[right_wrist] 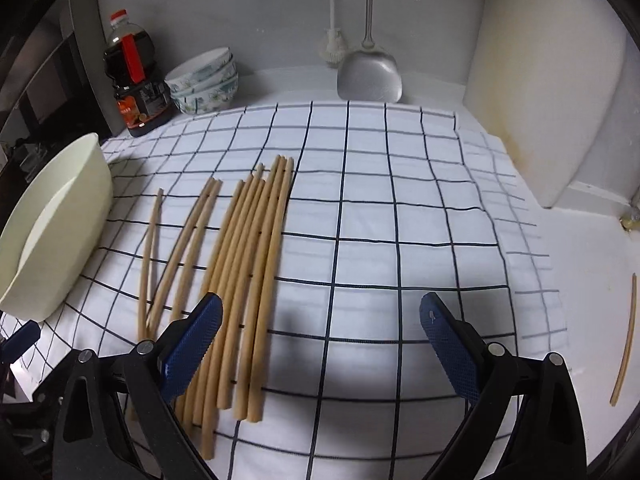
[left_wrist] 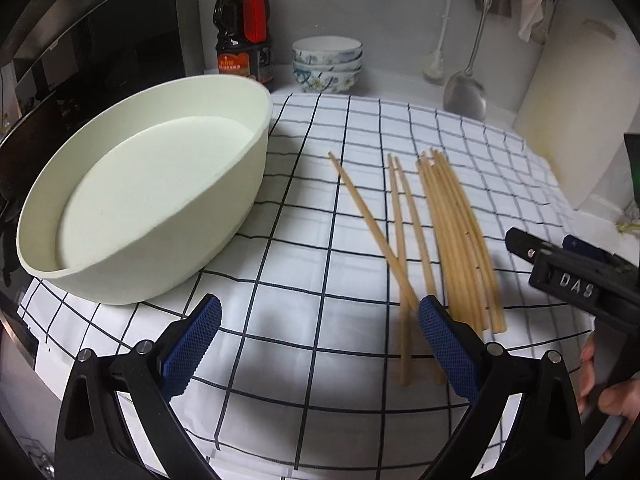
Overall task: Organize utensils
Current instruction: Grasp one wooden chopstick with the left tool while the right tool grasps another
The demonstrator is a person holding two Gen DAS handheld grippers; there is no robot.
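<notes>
My left gripper (left_wrist: 319, 322): jaws wide, empty, above the checked cloth (left_wrist: 320, 380). My right gripper (right_wrist: 321, 320): wide, empty. Open cloth lies right of the chopsticks (right_wrist: 248, 272), which run near-to-far beside the cream basin (left_wrist: 132, 208). One stray chopstick (right_wrist: 626, 340) lies off-cloth by the counter's right edge. Near ends are hidden behind fingers.
</notes>
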